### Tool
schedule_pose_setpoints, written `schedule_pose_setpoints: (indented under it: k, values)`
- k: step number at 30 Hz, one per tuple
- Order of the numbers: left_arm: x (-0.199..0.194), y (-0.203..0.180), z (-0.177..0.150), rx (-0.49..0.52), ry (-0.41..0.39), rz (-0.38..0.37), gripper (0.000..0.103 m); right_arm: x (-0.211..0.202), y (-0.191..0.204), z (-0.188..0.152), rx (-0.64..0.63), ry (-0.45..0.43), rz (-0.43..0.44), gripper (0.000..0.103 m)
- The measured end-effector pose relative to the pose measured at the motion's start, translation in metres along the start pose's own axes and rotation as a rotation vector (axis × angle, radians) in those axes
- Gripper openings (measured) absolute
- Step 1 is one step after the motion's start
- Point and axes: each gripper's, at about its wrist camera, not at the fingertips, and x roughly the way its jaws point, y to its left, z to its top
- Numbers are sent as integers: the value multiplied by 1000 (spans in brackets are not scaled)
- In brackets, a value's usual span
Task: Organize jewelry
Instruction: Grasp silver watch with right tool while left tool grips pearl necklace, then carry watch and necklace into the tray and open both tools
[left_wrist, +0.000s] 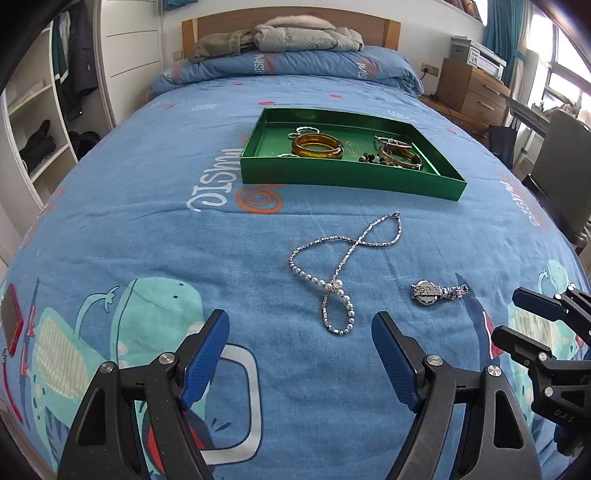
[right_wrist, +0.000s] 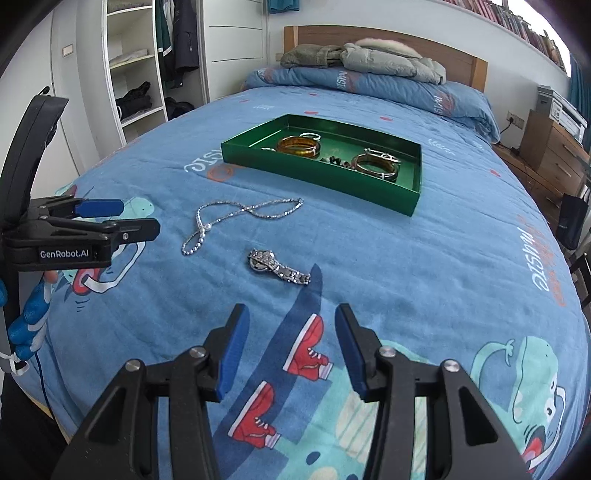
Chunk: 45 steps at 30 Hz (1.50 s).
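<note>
Necklace (left_wrist: 334, 273), beaded silver loops, near metal-link watch (left_wrist: 436, 292); left gripper (left_wrist: 299, 360) wide, right gripper (right_wrist: 291, 352) narrower, both empty.

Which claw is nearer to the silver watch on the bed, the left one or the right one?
The right claw, by my reading. The watch lies just beyond its open fingertips. The left claw is aimed at the pearl necklace, with the watch off to its right side.

On the bed (left_wrist: 147, 192) the tray (left_wrist: 343, 177) lies far, holding bangles (left_wrist: 317, 146); nearer lies the necklace (left_wrist: 340, 266); the watch (left_wrist: 436, 292) sits just right of it.
</note>
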Motion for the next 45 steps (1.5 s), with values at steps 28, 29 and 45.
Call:
schedule_pose_setpoints:
  k: [28,29,45]
  values:
    - [30,-27,22,85,-30,-106,10,23,-20,-4,-70,-37,122,8]
    - [23,-26,26,76,-51,-120,10,14,-24,-3,-52,-60,117,8]
    - [-34,-16,194,41,-349,-172,10,-1,-79,118,49,-284,9,8]
